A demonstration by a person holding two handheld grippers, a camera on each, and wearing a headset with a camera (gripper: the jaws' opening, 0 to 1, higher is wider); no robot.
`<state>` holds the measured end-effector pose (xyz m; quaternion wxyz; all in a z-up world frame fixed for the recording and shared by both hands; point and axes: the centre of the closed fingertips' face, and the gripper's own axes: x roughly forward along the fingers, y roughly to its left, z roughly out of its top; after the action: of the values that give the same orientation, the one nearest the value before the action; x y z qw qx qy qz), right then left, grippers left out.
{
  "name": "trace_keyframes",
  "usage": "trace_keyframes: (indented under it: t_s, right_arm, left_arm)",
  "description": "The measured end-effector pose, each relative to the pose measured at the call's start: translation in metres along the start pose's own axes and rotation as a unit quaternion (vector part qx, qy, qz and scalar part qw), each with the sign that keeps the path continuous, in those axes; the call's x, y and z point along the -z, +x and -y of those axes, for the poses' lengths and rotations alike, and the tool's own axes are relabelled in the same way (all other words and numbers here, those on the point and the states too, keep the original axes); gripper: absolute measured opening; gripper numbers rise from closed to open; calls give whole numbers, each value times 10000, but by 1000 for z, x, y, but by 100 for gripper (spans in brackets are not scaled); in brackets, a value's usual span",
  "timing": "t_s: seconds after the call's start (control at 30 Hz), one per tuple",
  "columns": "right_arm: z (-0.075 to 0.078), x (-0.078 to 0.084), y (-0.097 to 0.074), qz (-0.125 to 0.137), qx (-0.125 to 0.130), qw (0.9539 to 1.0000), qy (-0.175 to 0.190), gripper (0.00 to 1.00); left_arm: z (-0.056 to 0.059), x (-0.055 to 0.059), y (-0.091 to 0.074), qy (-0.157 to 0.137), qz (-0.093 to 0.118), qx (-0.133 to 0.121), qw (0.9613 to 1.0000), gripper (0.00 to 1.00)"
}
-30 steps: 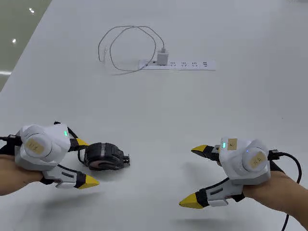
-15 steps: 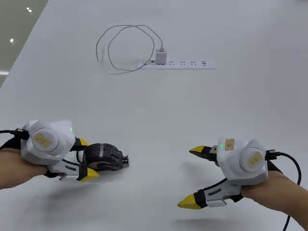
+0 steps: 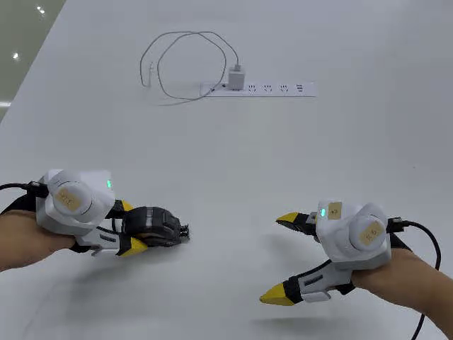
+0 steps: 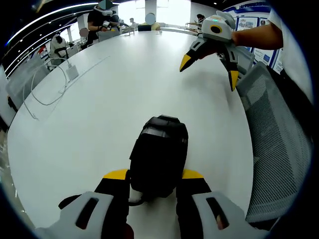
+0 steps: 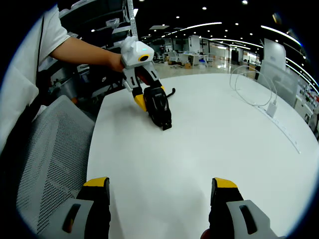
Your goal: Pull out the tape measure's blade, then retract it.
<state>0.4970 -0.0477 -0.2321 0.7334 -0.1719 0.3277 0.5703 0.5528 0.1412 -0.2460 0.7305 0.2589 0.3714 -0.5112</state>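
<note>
A black tape measure lies on the white table at the left, its blade tip facing right. My left gripper is shut on the tape measure, one yellow-tipped jaw on each side of the case. The tape measure and the left gripper also show at the upper left of the right gripper view. My right gripper hovers open at the right, well apart from the case, with nothing between its jaws. It appears as the right gripper at the top of the left gripper view.
A white power strip with a plugged charger and a looped white cable lies at the far middle of the table. A grey mesh chair stands by the table's near edge.
My left gripper has moved onto the tape measure and closed its jaws around the case. The right gripper has barely moved.
</note>
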Motion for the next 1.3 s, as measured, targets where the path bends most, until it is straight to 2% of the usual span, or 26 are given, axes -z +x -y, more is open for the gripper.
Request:
trace_keyframes:
  t_s: [0.37,0.93,1.03,1.3]
  right_arm:
    - [2,-1,-1,68,33,10000,-8,76]
    - [10,-11,8,209,35,9997,-77,72]
    - [12,-16,12,272,32,9996,-99,71]
    - [17,-29,22,362,-12,9991,-200,68]
  left_arm:
    - [1,1,0,405,-114,73,9991,29]
    - [2,2,2,567,-189,171,9981,27]
    - [2,2,2,667,-168,172,9975,27]
    - [1,3,2,619,-221,155,9977,27]
